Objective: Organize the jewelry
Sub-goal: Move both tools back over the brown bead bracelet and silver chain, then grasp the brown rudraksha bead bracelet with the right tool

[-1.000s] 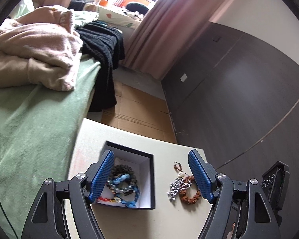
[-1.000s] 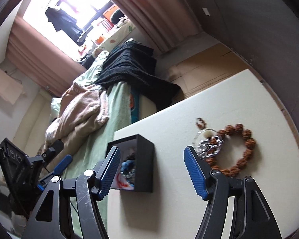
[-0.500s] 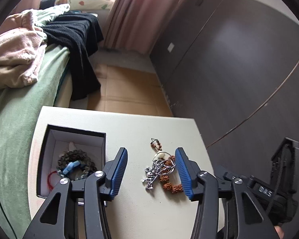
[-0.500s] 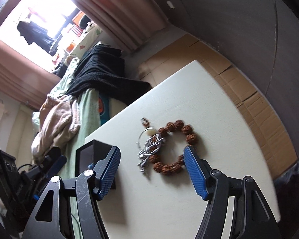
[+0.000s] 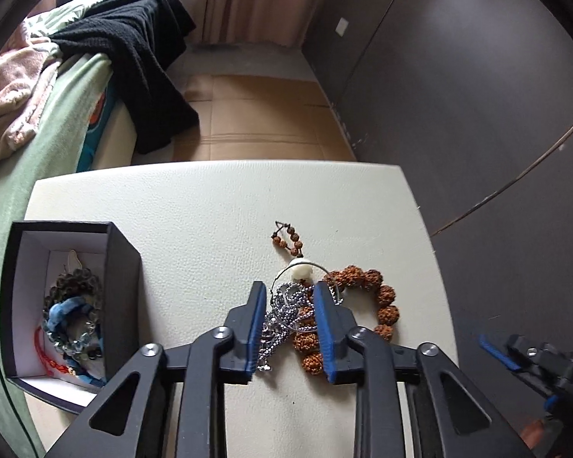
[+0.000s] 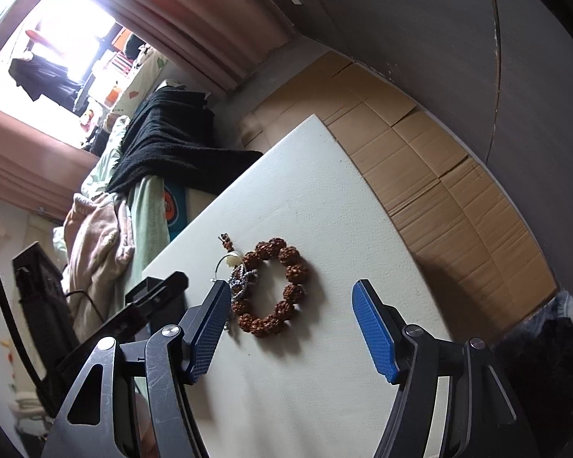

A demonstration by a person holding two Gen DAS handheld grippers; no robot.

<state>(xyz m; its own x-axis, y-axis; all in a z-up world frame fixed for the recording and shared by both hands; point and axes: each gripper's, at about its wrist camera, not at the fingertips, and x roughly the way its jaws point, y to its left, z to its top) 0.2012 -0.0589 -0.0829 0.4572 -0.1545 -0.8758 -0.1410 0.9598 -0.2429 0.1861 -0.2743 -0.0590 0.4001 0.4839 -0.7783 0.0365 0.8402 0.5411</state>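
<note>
A silver chain necklace [image 5: 286, 316] lies tangled over a brown bead bracelet [image 5: 378, 297] on the white table [image 5: 210, 221]. My left gripper [image 5: 289, 295] is low over the pile, its blue pads narrowed around the silver chain and part of the beads; contact is hard to confirm. A black jewelry box [image 5: 72, 305] at the left holds several bracelets. In the right wrist view the bracelet [image 6: 279, 286] and chain [image 6: 240, 278] lie ahead of my right gripper [image 6: 290, 301], which is wide open and empty above the table.
A bed with a green blanket [image 5: 38, 145], pink throws and a black sweater [image 5: 141, 57] borders the table's left. A dark wardrobe wall [image 5: 458, 95] stands at the right. Cardboard covers the floor [image 5: 256, 122] beyond the table's far edge.
My left gripper moved right from the box to the jewelry pile, dropped lower, and its jaws narrowed around the silver chain. My right gripper shifted right and stayed open.
</note>
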